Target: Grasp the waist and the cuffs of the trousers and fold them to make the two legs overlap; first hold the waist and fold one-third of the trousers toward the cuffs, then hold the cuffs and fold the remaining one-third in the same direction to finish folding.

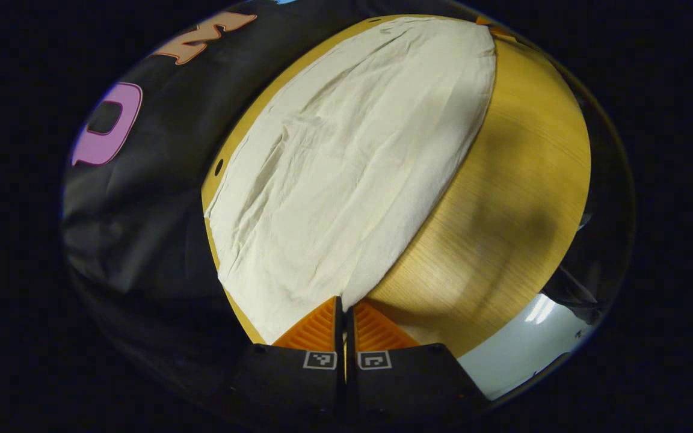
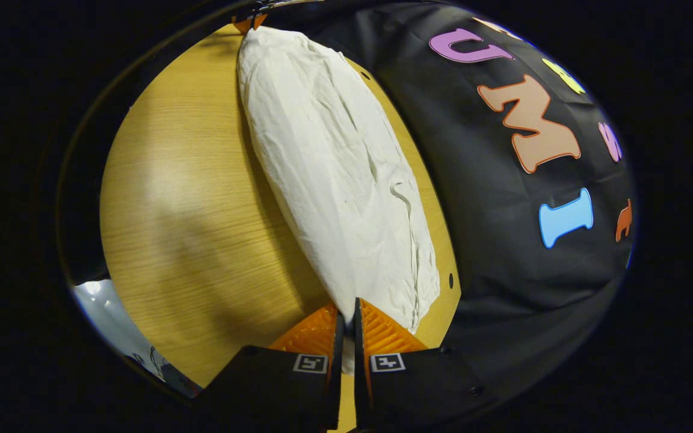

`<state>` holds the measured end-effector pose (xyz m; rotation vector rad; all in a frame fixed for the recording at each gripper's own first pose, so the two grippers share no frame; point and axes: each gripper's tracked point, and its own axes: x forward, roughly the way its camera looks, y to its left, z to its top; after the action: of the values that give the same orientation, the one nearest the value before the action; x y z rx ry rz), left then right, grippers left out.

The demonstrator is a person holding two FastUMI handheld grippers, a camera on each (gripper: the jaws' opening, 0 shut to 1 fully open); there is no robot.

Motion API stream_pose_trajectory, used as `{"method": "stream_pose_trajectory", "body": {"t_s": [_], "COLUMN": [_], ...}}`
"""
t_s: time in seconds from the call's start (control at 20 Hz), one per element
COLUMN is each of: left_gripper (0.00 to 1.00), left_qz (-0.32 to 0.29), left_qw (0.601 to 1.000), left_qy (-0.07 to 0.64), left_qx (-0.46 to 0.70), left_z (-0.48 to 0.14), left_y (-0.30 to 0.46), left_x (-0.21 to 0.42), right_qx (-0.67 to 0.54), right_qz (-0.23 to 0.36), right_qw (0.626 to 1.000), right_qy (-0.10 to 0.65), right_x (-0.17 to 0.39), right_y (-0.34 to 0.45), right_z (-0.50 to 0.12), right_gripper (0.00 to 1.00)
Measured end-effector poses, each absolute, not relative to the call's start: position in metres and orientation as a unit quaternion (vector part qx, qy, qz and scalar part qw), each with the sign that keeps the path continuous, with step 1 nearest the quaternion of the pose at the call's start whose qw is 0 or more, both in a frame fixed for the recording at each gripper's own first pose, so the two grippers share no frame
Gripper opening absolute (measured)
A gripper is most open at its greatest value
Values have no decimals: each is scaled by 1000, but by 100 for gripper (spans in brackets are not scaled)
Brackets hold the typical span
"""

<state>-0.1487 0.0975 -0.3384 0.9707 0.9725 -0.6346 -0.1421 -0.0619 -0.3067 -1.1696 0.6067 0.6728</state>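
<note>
A: How is each claw engaged?

B: The left claw (image 1: pixel 344 304) is seen closed, a corner of the trousers (image 1: pixel 346 168) being pinched between its fingers. The right claw (image 2: pixel 345 313) is likewise clamped on the other end of the trousers (image 2: pixel 340 174), cloth being visible in the narrow gap between its fingers.

A: And where is the garment?

B: It is laid lengthwise on the wooden table (image 1: pixel 503 198), along the edge by the black cloth wall (image 2: pixel 503 252), as one long pale strip.

A: What is judged done?

B: The legs appear to have been overlapped, since a single narrow band is shown. Which end is the waist cannot be told. The two folds in thirds are judged not yet made.
</note>
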Motion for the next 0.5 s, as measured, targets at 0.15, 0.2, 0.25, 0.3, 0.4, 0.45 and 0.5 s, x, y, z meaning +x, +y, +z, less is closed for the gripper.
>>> {"method": "stream_pose_trajectory", "body": {"t_s": [0.15,0.2,0.25,0.3,0.4,0.45,0.5], "left_gripper": [0,0,0,0,0,0,0], "left_qz": [-274,-270,-264,-258,-244,-237,-229], "left_qw": [732,735,738,743,755,760,764], "left_qy": [440,438,435,431,426,420,416], "left_qx": [441,442,443,442,436,435,437], "left_z": [-334,-328,-323,-318,-308,-304,-298], "left_y": [100,100,100,101,101,100,101], "left_x": [-145,-144,-141,-138,-130,-121,-111], "right_qx": [-535,-536,-537,-537,-536,-536,-536], "right_qz": [306,306,304,303,297,294,292], "right_qw": [742,744,746,749,756,760,763], "right_qy": [264,257,251,244,229,221,213], "right_x": [-134,-130,-125,-119,-111,-110,-105], "right_y": [-57,-54,-53,-52,-52,-51,-50], "right_z": [-293,-287,-281,-274,-263,-257,-252], "right_gripper": [9,9,12,12,11,14,11]}}
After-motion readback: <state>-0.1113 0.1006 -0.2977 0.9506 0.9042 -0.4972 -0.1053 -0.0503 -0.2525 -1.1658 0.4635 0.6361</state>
